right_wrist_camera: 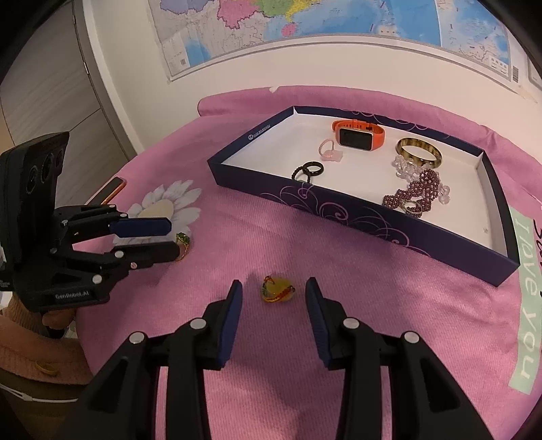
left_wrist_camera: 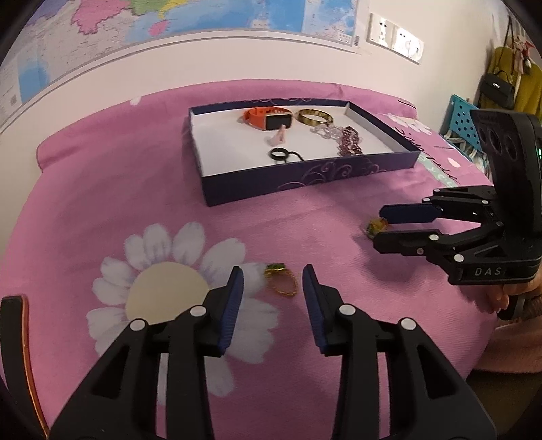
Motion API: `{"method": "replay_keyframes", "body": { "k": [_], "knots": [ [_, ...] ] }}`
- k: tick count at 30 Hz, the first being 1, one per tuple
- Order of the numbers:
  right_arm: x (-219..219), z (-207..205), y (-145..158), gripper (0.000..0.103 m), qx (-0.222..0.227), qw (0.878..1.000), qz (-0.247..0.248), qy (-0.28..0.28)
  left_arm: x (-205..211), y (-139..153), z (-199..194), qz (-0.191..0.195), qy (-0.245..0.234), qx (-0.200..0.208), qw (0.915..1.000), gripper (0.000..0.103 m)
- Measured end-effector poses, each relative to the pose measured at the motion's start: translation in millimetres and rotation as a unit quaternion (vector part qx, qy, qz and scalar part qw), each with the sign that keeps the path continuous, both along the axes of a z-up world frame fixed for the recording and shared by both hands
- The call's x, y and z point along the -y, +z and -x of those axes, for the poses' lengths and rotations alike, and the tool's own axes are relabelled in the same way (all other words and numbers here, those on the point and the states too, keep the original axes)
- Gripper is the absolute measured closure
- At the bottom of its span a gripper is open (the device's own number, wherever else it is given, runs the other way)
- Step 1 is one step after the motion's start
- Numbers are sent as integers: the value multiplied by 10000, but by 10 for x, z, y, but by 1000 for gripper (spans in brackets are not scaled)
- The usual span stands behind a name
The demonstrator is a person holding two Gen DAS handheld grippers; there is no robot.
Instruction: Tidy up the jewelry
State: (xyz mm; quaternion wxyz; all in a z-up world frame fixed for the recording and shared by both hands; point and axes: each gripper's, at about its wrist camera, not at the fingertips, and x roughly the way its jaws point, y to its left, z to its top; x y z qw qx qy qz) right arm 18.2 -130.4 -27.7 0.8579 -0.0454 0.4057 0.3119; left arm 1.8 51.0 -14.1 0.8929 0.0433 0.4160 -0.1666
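A gold ring with a green stone [left_wrist_camera: 282,281] lies on the pink cloth between the fingertips of my open left gripper [left_wrist_camera: 273,275]; it also shows in the right wrist view [right_wrist_camera: 183,244], partly behind the left gripper [right_wrist_camera: 171,238]. A yellow pendant [right_wrist_camera: 276,289] lies between the fingertips of my open right gripper [right_wrist_camera: 273,287]; in the left wrist view the pendant [left_wrist_camera: 375,225] sits at the right gripper [left_wrist_camera: 379,225]. The navy box [left_wrist_camera: 291,179] [right_wrist_camera: 338,216] holds an orange watch [right_wrist_camera: 359,133], a gold bangle [right_wrist_camera: 419,151], beaded bracelets [right_wrist_camera: 418,191], black rings [right_wrist_camera: 310,169] and a pink ring [right_wrist_camera: 328,149].
The pink cloth [right_wrist_camera: 372,304] with a white daisy print [left_wrist_camera: 169,284] covers the surface. An orange-edged phone [right_wrist_camera: 111,191] lies at the left. A map [right_wrist_camera: 305,27] hangs on the wall behind. Bags [left_wrist_camera: 501,88] hang at the far right.
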Motion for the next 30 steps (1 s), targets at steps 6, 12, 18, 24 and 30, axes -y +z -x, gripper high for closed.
{"method": "replay_keyframes", "body": {
  "k": [6,12,18,24,30],
  "knots": [
    [-13,-28,-8,67,-3,10000,15,-22,31,-52,-64,-97,55,-94,9999,77],
    [-24,-38,-13,70,33,9999,97,-29,64,-60,-87,-103,65,-120,9999,88],
    [2,-60,-27,84,49,9998,153,-100,100,-62,-96,-51,38,-129,9999,89],
    [53,-62,-26,88,2,9999,53,-117,150,-65,-104,47,-41,-178,9998,89],
    [16,-116,9,87,-29,9999,-145,-71,414,-62,-81,331,-530,-290,9976,89]
  ]
}}
